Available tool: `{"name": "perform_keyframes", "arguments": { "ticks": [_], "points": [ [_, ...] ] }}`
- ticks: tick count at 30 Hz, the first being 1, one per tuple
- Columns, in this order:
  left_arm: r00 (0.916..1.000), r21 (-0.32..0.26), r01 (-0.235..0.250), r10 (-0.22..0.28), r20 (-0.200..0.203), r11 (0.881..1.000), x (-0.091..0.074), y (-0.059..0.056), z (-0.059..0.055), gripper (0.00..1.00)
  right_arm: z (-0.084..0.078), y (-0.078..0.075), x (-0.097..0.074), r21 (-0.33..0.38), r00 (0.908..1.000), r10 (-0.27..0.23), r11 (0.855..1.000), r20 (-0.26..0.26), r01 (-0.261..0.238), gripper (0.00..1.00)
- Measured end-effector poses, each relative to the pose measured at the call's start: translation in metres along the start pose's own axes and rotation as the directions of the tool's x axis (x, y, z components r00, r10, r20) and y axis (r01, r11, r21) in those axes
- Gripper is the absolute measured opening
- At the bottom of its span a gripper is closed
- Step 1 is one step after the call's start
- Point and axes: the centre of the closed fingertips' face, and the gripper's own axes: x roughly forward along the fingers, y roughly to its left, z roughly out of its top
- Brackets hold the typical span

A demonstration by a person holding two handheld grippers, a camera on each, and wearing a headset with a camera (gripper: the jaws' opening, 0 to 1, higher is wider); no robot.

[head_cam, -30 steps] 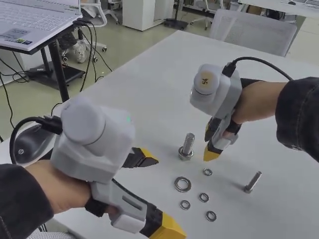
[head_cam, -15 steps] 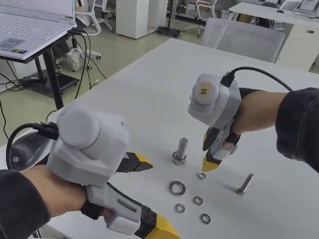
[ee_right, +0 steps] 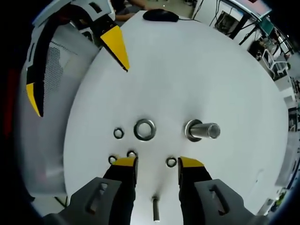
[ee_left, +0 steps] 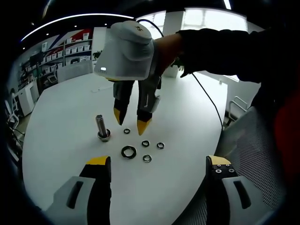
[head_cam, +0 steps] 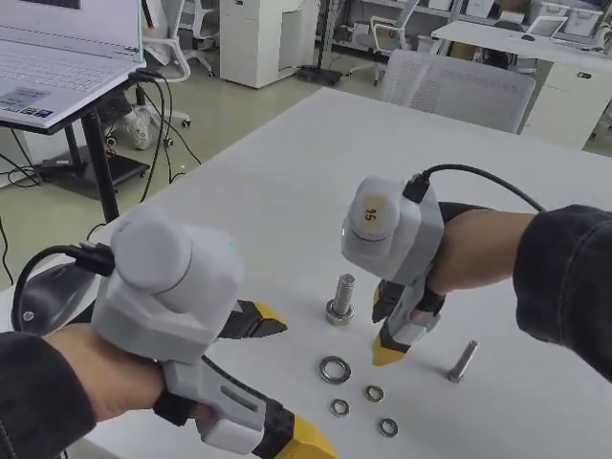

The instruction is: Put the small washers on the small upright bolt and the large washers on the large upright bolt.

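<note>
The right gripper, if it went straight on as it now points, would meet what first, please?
Most likely the small washer lying just ahead between its open jaws, or the table beside it; the right gripper points steeply down, though depth is unclear.

head: above, facing down | left: low, farther | right: close overhead | 3 share washers [head_cam: 322,369]

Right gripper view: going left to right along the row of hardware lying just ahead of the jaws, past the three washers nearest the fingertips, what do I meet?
small washer → large washer → large upright bolt
</note>
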Motion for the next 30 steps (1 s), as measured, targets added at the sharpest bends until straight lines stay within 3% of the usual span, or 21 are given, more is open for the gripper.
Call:
{"name": "perform_keyframes", "arguments": {
  "ticks": [14,30],
  "points": [
    [1.0,-0.001,-0.004,0.004,0.004,1.0,0.001,-0.001,0.0,0.82,0.024,0.02,0.02,-0.032,0.9992,0.031,0.999,0.027,-0.03,0.35],
    [0.9999,-0.005,-0.006,0.006,0.014,1.0,0.0,-0.002,-0.001,0.82,0.03,0.024,0.036,-0.051,0.9991,0.039,0.998,0.015,-0.038,0.33]
  ]
}}
